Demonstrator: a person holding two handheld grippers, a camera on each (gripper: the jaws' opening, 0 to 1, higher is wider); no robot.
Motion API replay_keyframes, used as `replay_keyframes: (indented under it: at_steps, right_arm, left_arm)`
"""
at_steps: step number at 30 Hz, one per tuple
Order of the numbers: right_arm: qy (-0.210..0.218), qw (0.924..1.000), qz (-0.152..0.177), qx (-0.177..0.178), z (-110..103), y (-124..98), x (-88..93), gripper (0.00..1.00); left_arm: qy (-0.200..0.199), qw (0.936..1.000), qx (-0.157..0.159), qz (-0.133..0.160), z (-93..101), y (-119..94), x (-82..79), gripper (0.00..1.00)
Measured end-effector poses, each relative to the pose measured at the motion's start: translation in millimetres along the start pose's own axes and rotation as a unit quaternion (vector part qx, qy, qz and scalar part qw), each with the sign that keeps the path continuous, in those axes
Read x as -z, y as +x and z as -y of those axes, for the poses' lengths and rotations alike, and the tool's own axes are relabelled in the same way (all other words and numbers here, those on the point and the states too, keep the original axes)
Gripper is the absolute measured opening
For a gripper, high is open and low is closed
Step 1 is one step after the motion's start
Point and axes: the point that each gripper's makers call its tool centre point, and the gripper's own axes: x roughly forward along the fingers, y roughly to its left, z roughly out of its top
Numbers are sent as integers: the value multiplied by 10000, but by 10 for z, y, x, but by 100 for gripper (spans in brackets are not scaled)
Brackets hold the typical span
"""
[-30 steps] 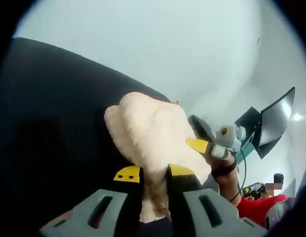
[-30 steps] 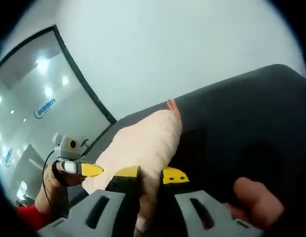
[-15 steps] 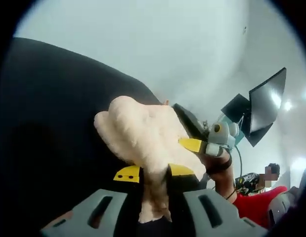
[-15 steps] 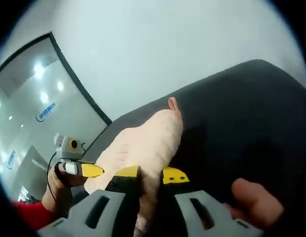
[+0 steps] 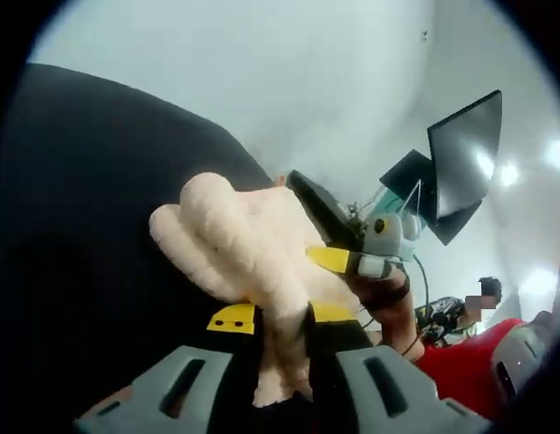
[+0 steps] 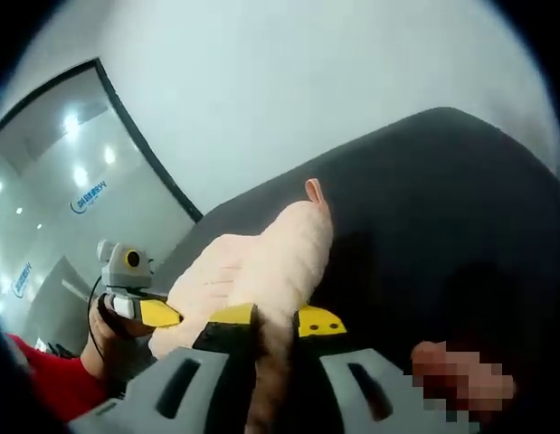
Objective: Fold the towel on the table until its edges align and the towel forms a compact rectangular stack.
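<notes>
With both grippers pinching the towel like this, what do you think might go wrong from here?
The towel is bunched between the left gripper and right gripper, so its edges may land misaligned. Each grip holds a thin pinch of cloth that could slip. The loose tab may fold under on the dark table.

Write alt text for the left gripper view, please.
The left gripper is shut on a fluffy cream towel bunched above a black table. The right gripper, held in a hand, grips the towel's far side.
</notes>
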Motion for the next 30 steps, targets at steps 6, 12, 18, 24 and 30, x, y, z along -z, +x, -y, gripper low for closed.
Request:
replay_keyframes:
  at_steps: [6, 12, 18, 24, 30]
  right_arm:
    - [67, 10000, 8, -43, 38, -82, 53, 12]
    - [105, 9999, 30, -38, 107, -21, 83, 13]
    - [-412, 9984, 378, -91, 169, 1, 39, 19]
    - [-1141, 9899, 832, -90, 145, -116, -107, 37]
    - [-1393, 9857, 923, -221, 132, -235, -123, 44]
  left_arm:
    - [250, 9996, -89, 30, 71, 21, 112, 18]
    - [67, 9998, -115, 120, -29, -23, 127, 19]
    - [124, 9995, -194, 233, -154, -69, 172, 22]
    - [336, 9978, -341, 452, -232, -197, 180, 30]
    - [933, 9927, -560, 518, -289, -381, 144, 46]
